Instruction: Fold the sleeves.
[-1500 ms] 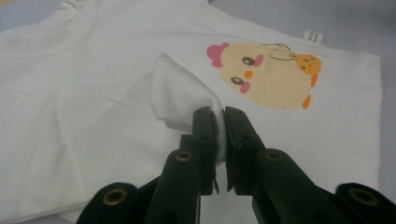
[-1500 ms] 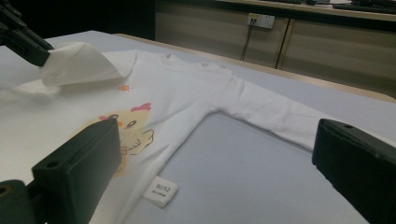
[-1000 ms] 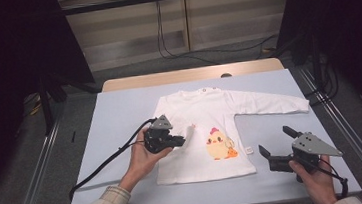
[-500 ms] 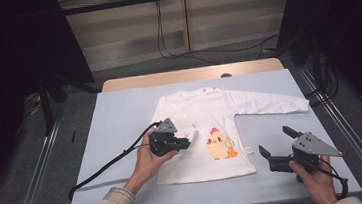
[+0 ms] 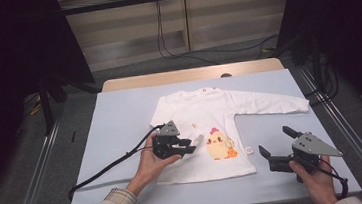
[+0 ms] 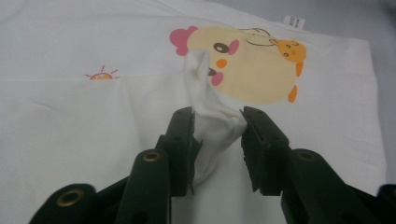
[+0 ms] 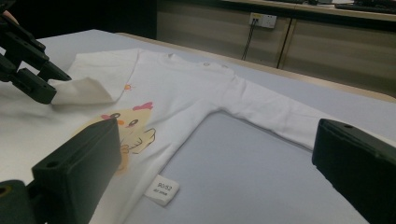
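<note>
A white long-sleeved shirt (image 5: 205,112) with a yellow chick print (image 5: 218,146) lies flat on the pale blue table (image 5: 120,118). Its left sleeve is folded in across the chest, and the cuff (image 6: 205,93) rests beside the chick. My left gripper (image 5: 191,146) hovers low over it. Its jaws have just been opening, and the cuff sits loosely between them (image 6: 217,126). The other sleeve (image 5: 269,104) stretches out to the right. My right gripper (image 5: 273,140) stands open with nothing in it near the front right of the table, beside the shirt's hem.
A size tag (image 7: 161,190) sticks out at the shirt's lower right edge. A black cable (image 5: 105,167) trails from the left gripper across the table's front left. Metal rails (image 5: 39,161) run along both sides of the table. A wooden edge (image 5: 191,74) borders the far side.
The left gripper has edged right over the shirt with the sleeve cuff, and its jaws have spread apart around the cuff. The right gripper has stayed put.
</note>
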`<state>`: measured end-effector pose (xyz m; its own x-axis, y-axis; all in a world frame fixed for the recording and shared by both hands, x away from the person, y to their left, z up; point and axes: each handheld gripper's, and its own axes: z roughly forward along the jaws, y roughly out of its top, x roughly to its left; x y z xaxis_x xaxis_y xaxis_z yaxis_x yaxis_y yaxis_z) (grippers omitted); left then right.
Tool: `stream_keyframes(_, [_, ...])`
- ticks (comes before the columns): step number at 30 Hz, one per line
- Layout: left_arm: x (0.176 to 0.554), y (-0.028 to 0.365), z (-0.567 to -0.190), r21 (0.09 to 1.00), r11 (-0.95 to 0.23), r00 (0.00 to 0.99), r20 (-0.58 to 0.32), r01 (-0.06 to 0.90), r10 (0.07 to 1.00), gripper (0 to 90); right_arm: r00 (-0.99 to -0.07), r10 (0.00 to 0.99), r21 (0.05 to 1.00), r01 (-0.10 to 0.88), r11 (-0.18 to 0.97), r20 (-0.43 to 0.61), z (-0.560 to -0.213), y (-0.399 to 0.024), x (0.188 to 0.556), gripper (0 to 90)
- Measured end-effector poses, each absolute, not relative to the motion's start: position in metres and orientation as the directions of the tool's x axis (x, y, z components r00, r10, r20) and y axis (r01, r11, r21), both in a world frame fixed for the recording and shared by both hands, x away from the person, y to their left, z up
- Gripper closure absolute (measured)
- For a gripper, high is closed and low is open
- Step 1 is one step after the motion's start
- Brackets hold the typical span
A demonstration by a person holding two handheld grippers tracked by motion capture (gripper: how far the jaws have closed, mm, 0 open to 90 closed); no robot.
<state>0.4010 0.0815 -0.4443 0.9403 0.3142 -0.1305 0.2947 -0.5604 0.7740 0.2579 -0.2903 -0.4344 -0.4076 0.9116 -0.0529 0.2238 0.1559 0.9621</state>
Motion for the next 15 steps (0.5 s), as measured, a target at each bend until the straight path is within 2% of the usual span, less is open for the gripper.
stream_keyframes(4, [0.3997, 0.0817, -0.4441, 0.778, -0.557, 0.938, -0.118, 0.292, 0.327, 52.8, -0.407, 0.912, 0.962, 0.223, 0.156, -0.054, -0.4345, -0.2905, 0.2581, 1.3])
stream_keyframes(6, [0.3993, 0.0818, -0.4434, 0.781, -0.553, 0.936, -0.110, 0.290, 0.335, 43.0, -0.408, 0.912, 0.962, 0.224, 0.155, -0.052, -0.4344, -0.2904, 0.2580, 1.3])
stream_keyframes(7, [0.3999, 0.0818, -0.4432, 0.778, -0.552, 0.931, -0.114, 0.301, 0.347, 43.0, -0.408, 0.911, 0.962, 0.223, 0.155, -0.052, -0.4344, -0.2904, 0.2580, 1.3])
stream_keyframes(8, [0.4002, 0.0825, -0.4428, 0.776, -0.550, 0.925, -0.113, 0.310, 0.362, 28.9, -0.408, 0.912, 0.962, 0.224, 0.157, -0.054, -0.4344, -0.2905, 0.2580, 1.3])
stream_keyframes(15, [0.4013, 0.0857, -0.4372, 0.795, -0.523, 0.912, -0.088, 0.307, 0.401, 12.8, -0.408, 0.911, 0.962, 0.222, 0.158, -0.056, -0.4344, -0.2907, 0.2582, 1.3])
